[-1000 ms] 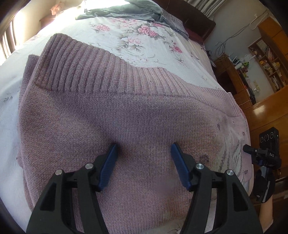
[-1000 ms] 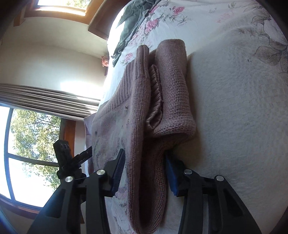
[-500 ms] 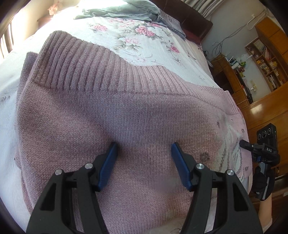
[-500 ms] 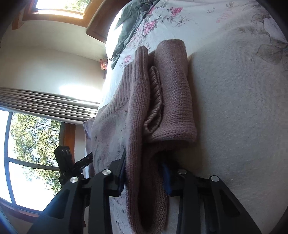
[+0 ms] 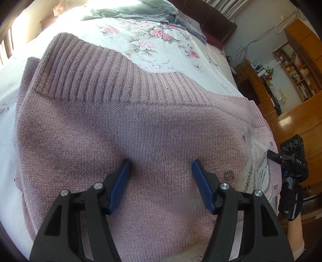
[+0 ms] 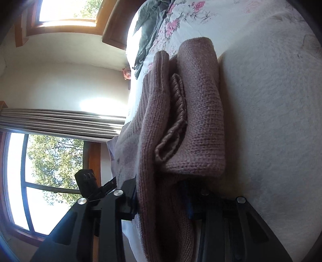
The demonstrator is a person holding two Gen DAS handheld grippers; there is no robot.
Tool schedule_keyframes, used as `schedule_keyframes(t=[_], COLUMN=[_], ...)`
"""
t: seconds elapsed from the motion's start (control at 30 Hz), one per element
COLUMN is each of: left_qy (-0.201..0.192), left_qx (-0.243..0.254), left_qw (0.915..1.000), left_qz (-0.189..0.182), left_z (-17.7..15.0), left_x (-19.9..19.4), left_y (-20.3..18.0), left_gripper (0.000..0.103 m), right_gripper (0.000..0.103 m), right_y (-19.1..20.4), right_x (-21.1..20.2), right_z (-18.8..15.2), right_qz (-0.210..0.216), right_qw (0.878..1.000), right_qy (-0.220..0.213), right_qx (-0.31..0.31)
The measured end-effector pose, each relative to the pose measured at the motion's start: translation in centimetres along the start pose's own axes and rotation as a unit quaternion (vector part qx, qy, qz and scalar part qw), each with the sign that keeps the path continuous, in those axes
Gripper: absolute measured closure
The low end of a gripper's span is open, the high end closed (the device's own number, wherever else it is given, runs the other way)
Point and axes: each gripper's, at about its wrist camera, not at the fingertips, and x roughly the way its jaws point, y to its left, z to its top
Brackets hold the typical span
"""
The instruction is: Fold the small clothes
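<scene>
Right tool [image 6: 163, 198] clamps the sweater [image 5: 140, 141] edge; left tool [image 5: 161, 181] gapes — above it.

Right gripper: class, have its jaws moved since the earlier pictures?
Yes. The right gripper has closed its jaws onto the folded sweater edge lying on the bedspread.

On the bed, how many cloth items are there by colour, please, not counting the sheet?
Mauve knitted sweater: 1
Grey-green garment at the far end of the bed: 1, as far as one can tell
Total: 2
The right tool is shut on the sweater's edge; the left tool is open above it.
</scene>
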Motion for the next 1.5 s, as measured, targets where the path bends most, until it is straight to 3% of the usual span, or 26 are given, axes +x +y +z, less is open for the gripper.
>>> schedule_keyframes(t=[0.27,0.47,0.57,0.73,0.97,1.1,1.23,1.5], left_qy=[0.0,0.0,0.002,-0.021,-0.056,-0.066,-0.076,-0.088], left_qx=[0.001,-0.004,-0.031,-0.053,-0.05,-0.074,-0.094,-0.144], left_qw=[1.0,0.9999,0.9988,0.9966,0.9954,0.992,0.9885,0.9731], left_qz=[-0.009,-0.015,-0.037,-0.06,-0.059,-0.078,-0.092,-0.157], left_z=[0.0,-0.1,-0.3,-1.4,-2.3,-2.5,-2.7,-2.2], left_x=[0.0,-0.2,-1.6,-5.3,-10.3,-11.6,-12.4,-12.7], left_y=[0.5,0.8,1.3,2.9,5.2,7.0,8.4,11.0], left_gripper=[0.039,0.039,0.039,0.039,0.037,0.036,0.036,0.036], right_gripper=[0.083,0.084,0.085,0.085,0.085,0.085,0.085,0.082], right_y=[-0.2,1.2,4.2,12.8,24.6,28.5,29.2,25.6], right_x=[-0.9,-0.4,-0.8,0.3,7.3,13.2,18.7,25.5], right_z=[-1.4,-1.1,-1.1,-1.1,-2.9,-4.6,-5.9,-8.2], right_qz=[0.006,-0.017,-0.034,-0.077,-0.099,-0.12,-0.141,-0.182], right_qw=[1.0,1.0,0.999,0.991,0.967,0.952,0.944,0.934], right_qy=[-0.021,-0.023,-0.033,-0.037,0.005,0.048,0.089,0.147], right_qx=[-0.002,0.011,-0.011,-0.102,-0.234,-0.277,-0.285,-0.27])
